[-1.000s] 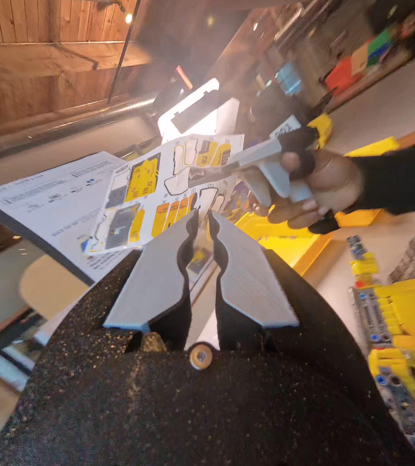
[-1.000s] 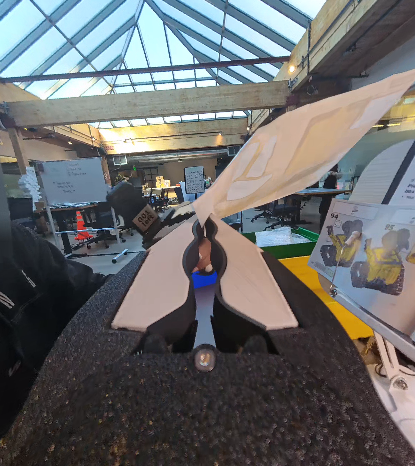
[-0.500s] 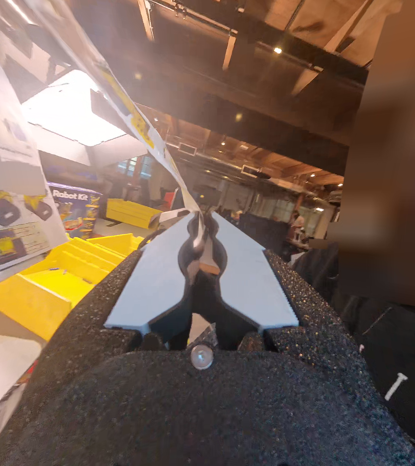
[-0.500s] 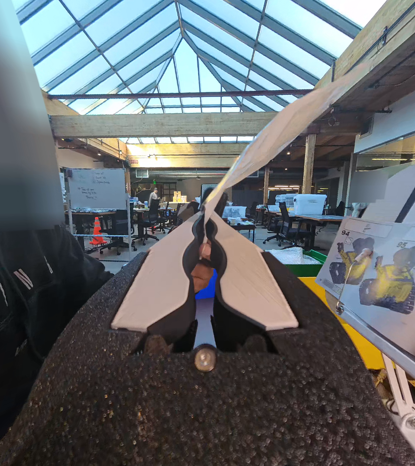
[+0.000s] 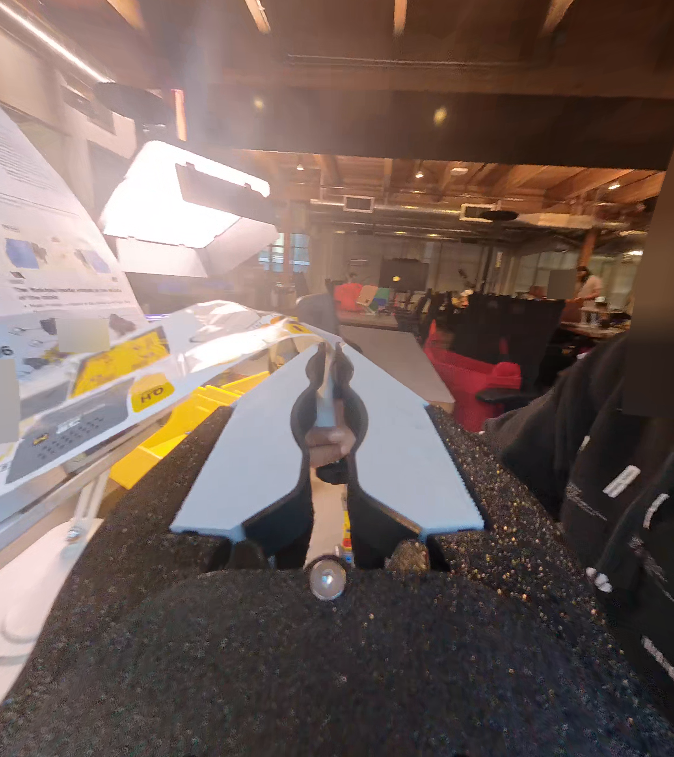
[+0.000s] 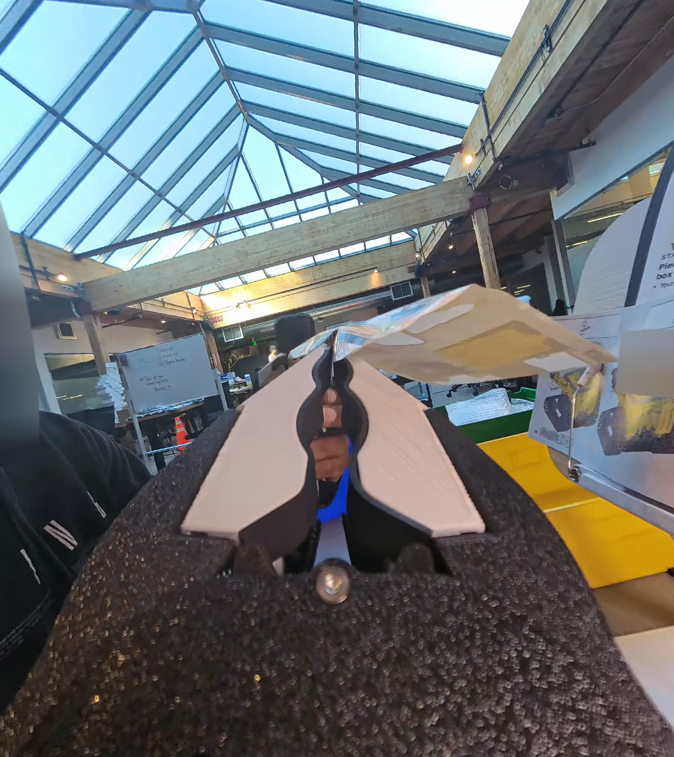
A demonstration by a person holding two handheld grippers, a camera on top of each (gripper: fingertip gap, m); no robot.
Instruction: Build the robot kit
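Observation:
A sticker sheet (image 5: 143,368) with yellow and grey stickers is held up in the air. In the left wrist view it spreads to the left from my left gripper (image 5: 328,348), whose fingertips are pinched on its edge. In the right wrist view the sheet's pale back (image 6: 470,348) spreads to the right from my right gripper (image 6: 332,356), which is shut on the same corner. The two grippers face each other. Through each jaw gap I see a hand (image 6: 329,450) holding the other gripper.
An instruction booklet on a metal stand (image 5: 20,245) is at the left, and shows at the right in the right wrist view (image 6: 614,401). Yellow bins (image 5: 171,430) sit below it, and a green bin (image 6: 491,422) behind. A person in black clothing (image 5: 614,491) is close by. A bright lamp panel (image 5: 175,200) hangs above. Spacing between my two grippers at the tips: around 6 cm.
The sheet has swung down from steeply upright to nearly flat. My left gripper has come up to its corner and closed on its edge. My right gripper has kept its hold.

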